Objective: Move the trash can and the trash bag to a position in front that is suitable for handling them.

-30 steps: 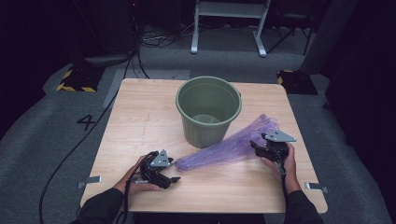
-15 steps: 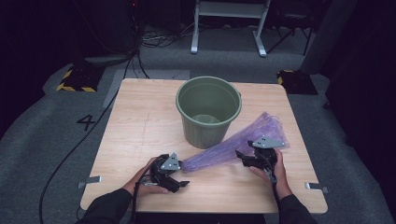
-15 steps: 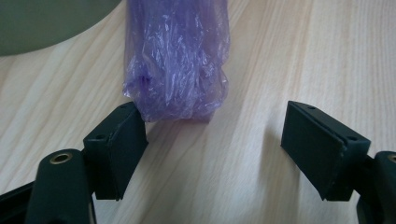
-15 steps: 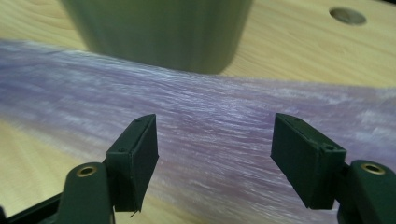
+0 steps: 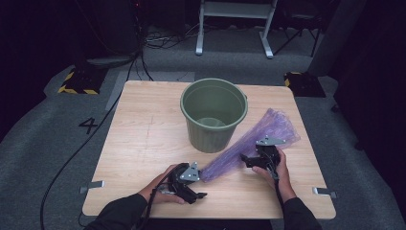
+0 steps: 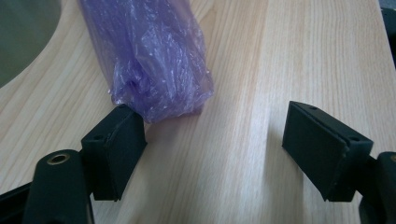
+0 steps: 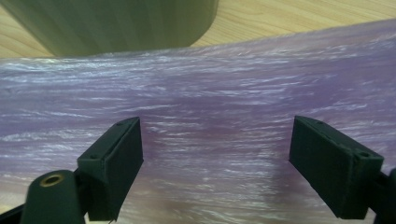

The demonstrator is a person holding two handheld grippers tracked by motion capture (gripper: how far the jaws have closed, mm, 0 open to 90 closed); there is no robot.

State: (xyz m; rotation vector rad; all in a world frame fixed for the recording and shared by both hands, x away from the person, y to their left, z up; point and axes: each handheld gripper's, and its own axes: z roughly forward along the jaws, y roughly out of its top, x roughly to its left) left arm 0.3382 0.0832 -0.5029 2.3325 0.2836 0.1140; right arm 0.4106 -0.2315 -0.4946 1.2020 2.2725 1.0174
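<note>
the purple bag (image 5: pixel 249 143) lies flat beside the green bucket (image 5: pixel 213 115), and with the left gripper (image 5: pixel 197 184) and right gripper (image 5: pixel 253 160) both wide, the right's jaws having just been opening, the thin film may slip or bunch when pinched

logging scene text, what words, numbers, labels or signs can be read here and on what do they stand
"4": a dark number on the grey floor, left of the table.
Yellow and black hazard stripes, no words: on the floor pads beyond the table's far corners.
No readable print shows on the green bucket, the purple plastic bag or either gripper.
</note>
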